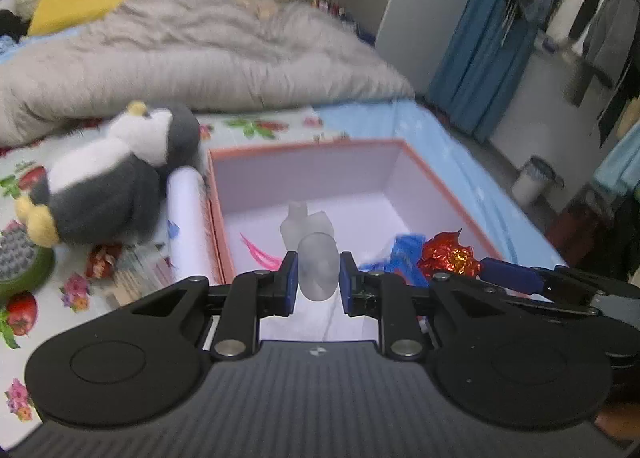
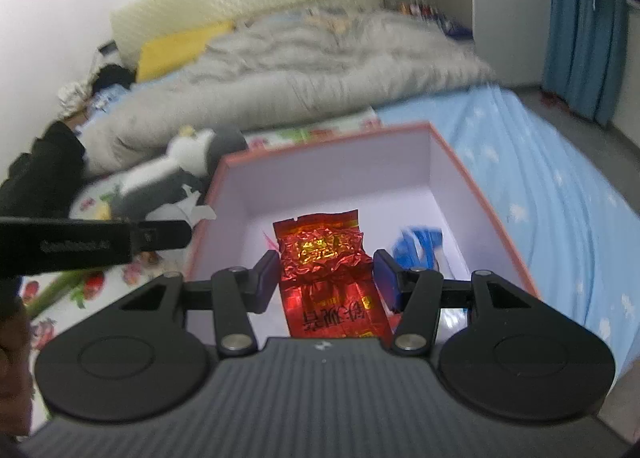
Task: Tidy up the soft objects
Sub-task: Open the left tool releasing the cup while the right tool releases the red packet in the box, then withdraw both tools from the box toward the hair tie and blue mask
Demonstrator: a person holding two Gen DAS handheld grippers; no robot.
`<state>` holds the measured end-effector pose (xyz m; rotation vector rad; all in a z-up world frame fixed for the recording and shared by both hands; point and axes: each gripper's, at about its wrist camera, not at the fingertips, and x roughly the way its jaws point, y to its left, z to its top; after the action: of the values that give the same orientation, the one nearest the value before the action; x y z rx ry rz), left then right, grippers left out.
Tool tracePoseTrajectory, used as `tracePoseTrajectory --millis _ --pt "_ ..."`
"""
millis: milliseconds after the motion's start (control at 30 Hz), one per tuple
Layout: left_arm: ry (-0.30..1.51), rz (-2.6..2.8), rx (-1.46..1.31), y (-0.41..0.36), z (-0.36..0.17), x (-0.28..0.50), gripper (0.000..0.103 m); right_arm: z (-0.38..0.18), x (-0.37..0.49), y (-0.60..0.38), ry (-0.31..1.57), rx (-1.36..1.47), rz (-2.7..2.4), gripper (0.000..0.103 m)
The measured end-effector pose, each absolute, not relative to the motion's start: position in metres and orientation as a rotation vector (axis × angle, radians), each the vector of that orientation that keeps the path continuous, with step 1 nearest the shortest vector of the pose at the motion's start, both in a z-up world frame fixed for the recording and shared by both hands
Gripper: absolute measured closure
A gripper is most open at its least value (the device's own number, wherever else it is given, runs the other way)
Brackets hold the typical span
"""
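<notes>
Over the pink-rimmed box (image 1: 308,146) on the bed, the left gripper (image 1: 318,280) clamps a translucent soft toy (image 1: 316,258) while the right gripper (image 2: 326,278) pinches a red foil packet (image 2: 320,250). A plush penguin (image 1: 116,174) crowds the box's left edge; its interior lies largely open.

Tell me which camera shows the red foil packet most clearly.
The right wrist view: the red foil packet fills the centre, held between the right hand-held gripper pads, its print visible. The left wrist view shows only its crumpled end at the side.
</notes>
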<state>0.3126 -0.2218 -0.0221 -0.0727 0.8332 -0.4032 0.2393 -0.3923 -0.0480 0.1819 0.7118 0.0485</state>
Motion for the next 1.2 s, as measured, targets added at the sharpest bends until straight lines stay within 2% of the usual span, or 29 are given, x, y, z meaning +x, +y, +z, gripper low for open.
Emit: tracePoseTrajectory --millis 233,267,367,767,1200 --pt "0.932 -0.393 -0.066 -0.233 -0.059 0.337 0.073 -0.083 0.252 -0.399 0.811 0.199 0.007 0.047" --pt "0.933 -0.389 -0.065 -0.233 -0.061 0.339 0.065 -0.085 0.253 -0.401 0.818 0.209 0.005 0.045" --pt "0.936 -0.388 -0.08 -0.23 -0.063 0.341 0.056 -0.089 0.254 -0.405 0.827 0.231 0.004 0.045" --pt "0.842 -0.399 -0.053 -0.215 -0.026 0.308 0.056 -0.057 0.233 -0.402 0.732 0.248 0.023 0.045" --pt "0.696 -0.393 -0.089 -0.163 0.035 0.217 0.056 0.002 0.159 -0.363 0.585 0.221 0.061 0.045"
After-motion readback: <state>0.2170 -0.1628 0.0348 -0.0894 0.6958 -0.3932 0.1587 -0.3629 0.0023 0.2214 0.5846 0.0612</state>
